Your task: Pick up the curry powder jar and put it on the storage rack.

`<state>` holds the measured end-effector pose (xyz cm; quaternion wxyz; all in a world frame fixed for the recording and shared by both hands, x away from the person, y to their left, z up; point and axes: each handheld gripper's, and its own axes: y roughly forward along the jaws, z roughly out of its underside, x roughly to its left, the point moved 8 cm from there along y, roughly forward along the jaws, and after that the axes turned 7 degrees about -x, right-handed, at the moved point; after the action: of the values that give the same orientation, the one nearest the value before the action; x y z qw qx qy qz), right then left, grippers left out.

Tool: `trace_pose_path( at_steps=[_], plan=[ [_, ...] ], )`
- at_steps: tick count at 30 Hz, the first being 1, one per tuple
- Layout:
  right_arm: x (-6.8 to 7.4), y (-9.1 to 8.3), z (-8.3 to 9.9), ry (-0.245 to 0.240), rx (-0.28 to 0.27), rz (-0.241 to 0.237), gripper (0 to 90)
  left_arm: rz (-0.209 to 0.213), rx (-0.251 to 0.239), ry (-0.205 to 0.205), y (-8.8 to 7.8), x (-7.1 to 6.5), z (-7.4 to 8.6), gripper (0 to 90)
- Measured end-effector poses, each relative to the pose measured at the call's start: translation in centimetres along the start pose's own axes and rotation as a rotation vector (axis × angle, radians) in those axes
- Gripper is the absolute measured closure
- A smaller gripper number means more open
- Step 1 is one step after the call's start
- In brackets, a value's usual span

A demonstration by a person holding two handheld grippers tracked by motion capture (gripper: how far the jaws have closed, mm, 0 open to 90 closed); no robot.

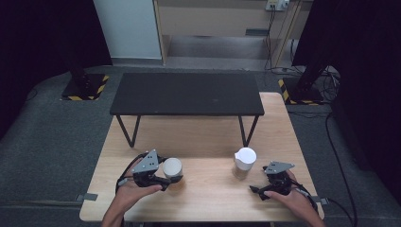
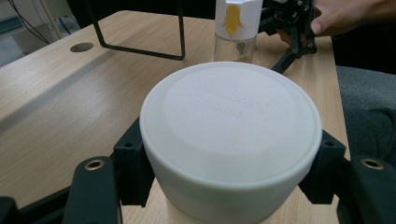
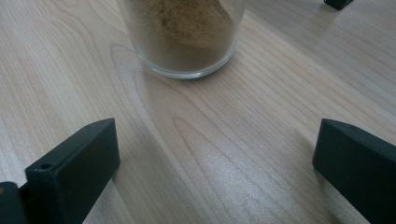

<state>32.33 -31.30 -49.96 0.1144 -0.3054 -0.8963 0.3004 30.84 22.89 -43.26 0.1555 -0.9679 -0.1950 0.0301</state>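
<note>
1. White-lidded jar (image 2: 231,140) stands upright on the wooden tabletop (image 1: 203,137), near its front edge on the person's left side; this jar serves as the landmark for everything below.
2. Left tongs (image 1: 173,178) are clamped on the jar: in the left gripper view the two black jaws press against its sides just under the wide white lid, one on each side.
3. The person's left hand (image 1: 135,193) holds those tongs from the near side of the jar, with the grey three-cornered plate (image 1: 146,162) just to the jar's left in the high view.
4. Glass jar (image 1: 244,163) with a white cap stands upright to the right of the white-lidded jar, well apart from it, at about the same depth on the tabletop. In the left gripper view it appears behind the white-lidded jar, and its cap carries a yellow tab (image 2: 232,19).
5. Brown powder (image 3: 184,25) fills the lower part of the glass jar, as the right gripper view shows.
6. Right tongs (image 1: 257,191) sit farther right again, beyond the glass jar and slightly nearer the front edge. Their jaws stand wide apart with nothing between them but bare wood, clear of the glass jar.
7. Black low stand (image 1: 187,94) on thin metal legs spans the tabletop well behind the white-lidded jar.
</note>
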Motion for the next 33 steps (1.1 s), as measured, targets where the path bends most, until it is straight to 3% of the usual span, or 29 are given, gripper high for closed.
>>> trace_pose_path(
  at_steps=[17, 33],
  plan=[
    [0.0, 0.0, 0.0, 0.001, 0.0, 0.001, 1.3, 0.033, 0.001, 0.007, -0.7, 0.2, -0.4, 32.7],
    [0.0, 0.0, 0.0, 0.001, 0.0, 0.001, 1.3, 0.037, -0.012, 0.004, -1.8, 0.9, -2.4, 32.8]
  ],
)
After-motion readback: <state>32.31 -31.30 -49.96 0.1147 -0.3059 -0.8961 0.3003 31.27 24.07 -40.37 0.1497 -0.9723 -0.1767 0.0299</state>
